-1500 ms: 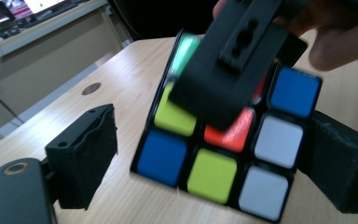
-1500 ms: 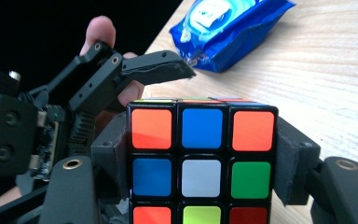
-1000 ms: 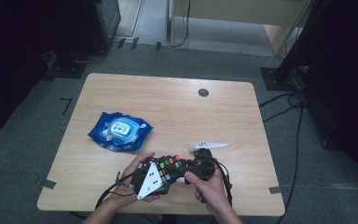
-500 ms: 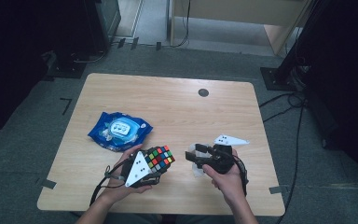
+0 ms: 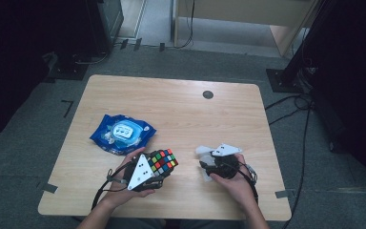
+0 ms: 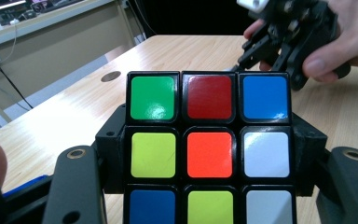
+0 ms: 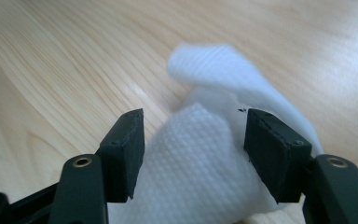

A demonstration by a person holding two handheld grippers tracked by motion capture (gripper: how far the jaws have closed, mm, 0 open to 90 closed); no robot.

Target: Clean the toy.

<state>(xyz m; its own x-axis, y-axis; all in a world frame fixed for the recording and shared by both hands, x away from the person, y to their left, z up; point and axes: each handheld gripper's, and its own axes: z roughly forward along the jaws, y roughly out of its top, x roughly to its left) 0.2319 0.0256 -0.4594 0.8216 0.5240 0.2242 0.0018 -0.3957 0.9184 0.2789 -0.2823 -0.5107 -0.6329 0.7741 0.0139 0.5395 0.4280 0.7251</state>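
The left tongs (image 5: 158, 168) gripped the puzzle cube (image 5: 162, 161) near the tabletop's (image 5: 181, 114) front edge, beside the blue wipes pack (image 5: 122, 133). The right tongs (image 7: 193, 140), jaws just narrowing, straddled a crumpled white wipe (image 7: 200, 172) lying on the wood, pads not yet pressing it.
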